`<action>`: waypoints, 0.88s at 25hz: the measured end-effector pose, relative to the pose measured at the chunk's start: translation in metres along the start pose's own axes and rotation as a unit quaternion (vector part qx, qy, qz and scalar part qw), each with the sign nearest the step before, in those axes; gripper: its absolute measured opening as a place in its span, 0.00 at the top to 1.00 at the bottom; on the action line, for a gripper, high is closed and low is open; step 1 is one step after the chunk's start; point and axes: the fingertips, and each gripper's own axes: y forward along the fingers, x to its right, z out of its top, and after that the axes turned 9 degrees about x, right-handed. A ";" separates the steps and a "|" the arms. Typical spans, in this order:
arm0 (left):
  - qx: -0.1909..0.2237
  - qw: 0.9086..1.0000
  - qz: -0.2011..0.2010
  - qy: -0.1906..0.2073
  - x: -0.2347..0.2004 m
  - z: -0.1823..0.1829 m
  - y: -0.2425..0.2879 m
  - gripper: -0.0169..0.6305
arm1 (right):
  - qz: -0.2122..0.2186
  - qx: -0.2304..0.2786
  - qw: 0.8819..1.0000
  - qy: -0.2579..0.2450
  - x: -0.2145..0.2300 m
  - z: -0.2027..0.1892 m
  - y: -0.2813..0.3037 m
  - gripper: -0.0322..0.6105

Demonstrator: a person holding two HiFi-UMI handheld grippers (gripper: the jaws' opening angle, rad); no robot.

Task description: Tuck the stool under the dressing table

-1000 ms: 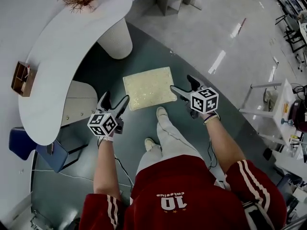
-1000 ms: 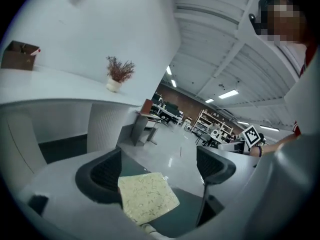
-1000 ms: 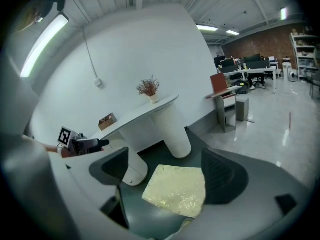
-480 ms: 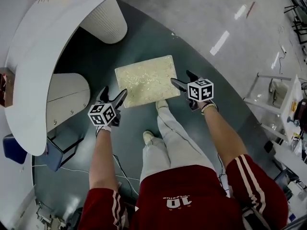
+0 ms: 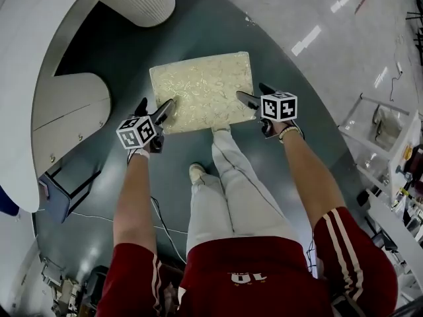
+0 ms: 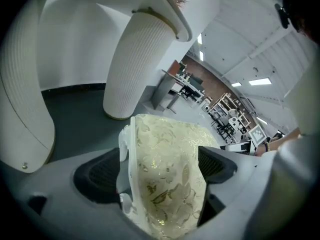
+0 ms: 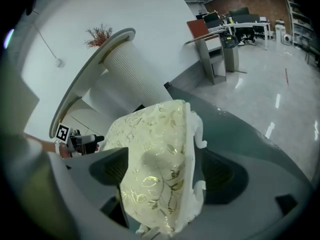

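Left tongs (image 5: 156,105) and right tongs (image 5: 253,94) stand open astride the stool (image 5: 201,88) at its near corners; gripping cover fabric alone could slip, skewing it against the dressing table (image 5: 26,45)

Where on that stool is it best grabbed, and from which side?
Its two near corners, from the person's side: the stool has a flat, thin-edged seat that fits between the open jaws of the left gripper and right gripper, and the table lies beyond, so a push probably tucks it.
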 end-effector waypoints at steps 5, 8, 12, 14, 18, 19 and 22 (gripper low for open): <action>-0.021 1.000 -0.016 -0.006 -0.007 -0.013 0.018 0.22 | 0.024 -0.001 1.000 0.016 -0.003 -0.004 0.020 0.24; -0.046 0.999 -0.014 -0.018 -0.010 -0.028 0.027 0.20 | 0.040 -0.026 0.999 -0.001 -0.009 -0.016 0.029 0.22; -0.065 0.997 -0.027 -0.035 -0.011 -0.034 0.033 0.19 | 0.052 -0.042 0.998 -0.001 -0.009 -0.023 0.039 0.17; -0.072 0.995 -0.042 -0.050 -0.006 -0.038 0.034 0.19 | 0.062 -0.047 0.997 0.019 -0.010 -0.027 0.041 0.16; -0.070 0.996 -0.034 -0.043 0.003 -0.041 0.043 0.10 | 0.060 -0.051 0.997 0.018 -0.008 -0.025 0.043 0.17; -0.066 0.997 -0.025 -0.040 0.002 -0.041 0.043 0.10 | 0.055 -0.051 0.997 0.018 -0.008 -0.024 0.043 0.17; -0.076 0.996 -0.014 -0.043 0.001 -0.045 0.040 0.12 | 0.044 -0.065 0.997 0.019 -0.007 -0.029 0.040 0.19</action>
